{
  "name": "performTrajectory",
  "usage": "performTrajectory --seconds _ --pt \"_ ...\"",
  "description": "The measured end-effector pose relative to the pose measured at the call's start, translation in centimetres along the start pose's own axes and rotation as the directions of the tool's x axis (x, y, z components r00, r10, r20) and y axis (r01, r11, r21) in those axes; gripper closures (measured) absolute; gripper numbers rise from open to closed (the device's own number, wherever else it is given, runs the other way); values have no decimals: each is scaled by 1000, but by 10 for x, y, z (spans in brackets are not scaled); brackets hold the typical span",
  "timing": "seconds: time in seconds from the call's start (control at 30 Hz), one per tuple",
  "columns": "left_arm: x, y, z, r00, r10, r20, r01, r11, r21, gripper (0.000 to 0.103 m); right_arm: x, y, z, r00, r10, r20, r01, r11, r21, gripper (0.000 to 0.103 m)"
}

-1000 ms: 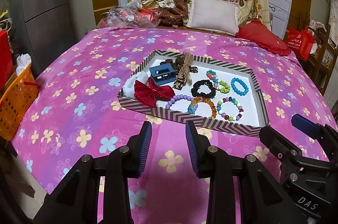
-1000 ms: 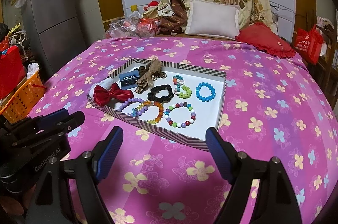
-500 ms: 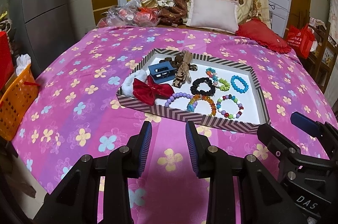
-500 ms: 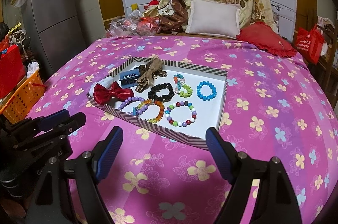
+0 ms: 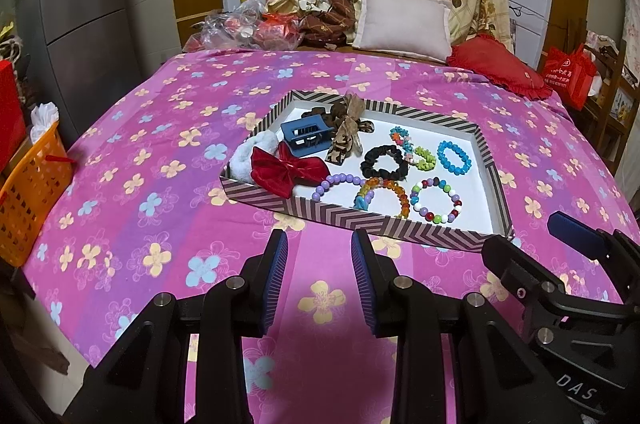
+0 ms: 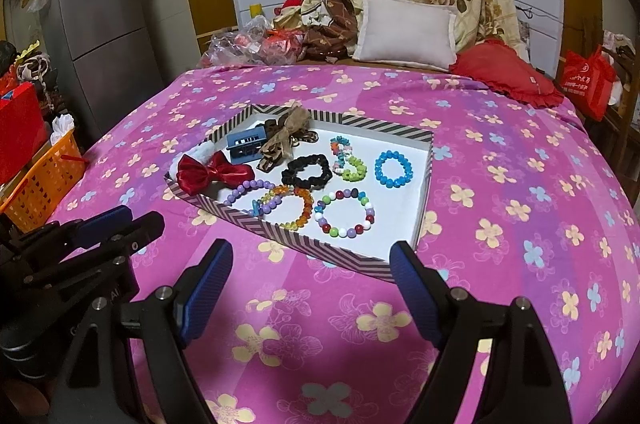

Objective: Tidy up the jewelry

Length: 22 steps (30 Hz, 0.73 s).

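A striped shallow box [image 5: 360, 220] [image 6: 280, 224] lies on the pink flowered bedspread. In it are a red bow [image 5: 286, 168] [image 6: 200, 174], a blue claw clip [image 5: 306, 136], a brown ribbon bow [image 5: 346, 132], a black scrunchie [image 5: 384, 162] [image 6: 306, 170], a blue bead bracelet [image 5: 454, 158] [image 6: 393, 168], a purple bracelet [image 5: 340, 184], an orange bracelet [image 6: 292, 204] and a multicoloured bracelet [image 5: 436, 200] [image 6: 346, 212]. My left gripper [image 5: 319, 280] is open a little and empty, in front of the box. My right gripper [image 6: 310, 292] is wide open and empty, near the box's front edge.
An orange basket [image 5: 28, 192] stands off the bed's left side beside a grey fridge [image 6: 100, 36]. Pillows [image 5: 404, 20], a red cushion [image 5: 496, 64] and plastic bags [image 5: 248, 32] lie at the bed's head. A red bag [image 6: 588, 80] is at the right.
Both grippers have drifted slightly, so the box sits a little differently in view. The jaws have kept their openings. Nothing in the box has moved.
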State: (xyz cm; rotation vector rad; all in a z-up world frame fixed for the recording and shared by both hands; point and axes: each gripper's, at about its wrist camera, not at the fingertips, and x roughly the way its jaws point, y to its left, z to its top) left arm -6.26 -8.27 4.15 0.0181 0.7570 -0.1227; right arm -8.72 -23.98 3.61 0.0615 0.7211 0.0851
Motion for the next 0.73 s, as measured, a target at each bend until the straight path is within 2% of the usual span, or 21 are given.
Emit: performTrajectory --seconds 0.73 --pt "2 1 -2 1000 3 -2 -3 1000 3 68 4 0 0 1000 5 -13 -5 1000 -5 19"
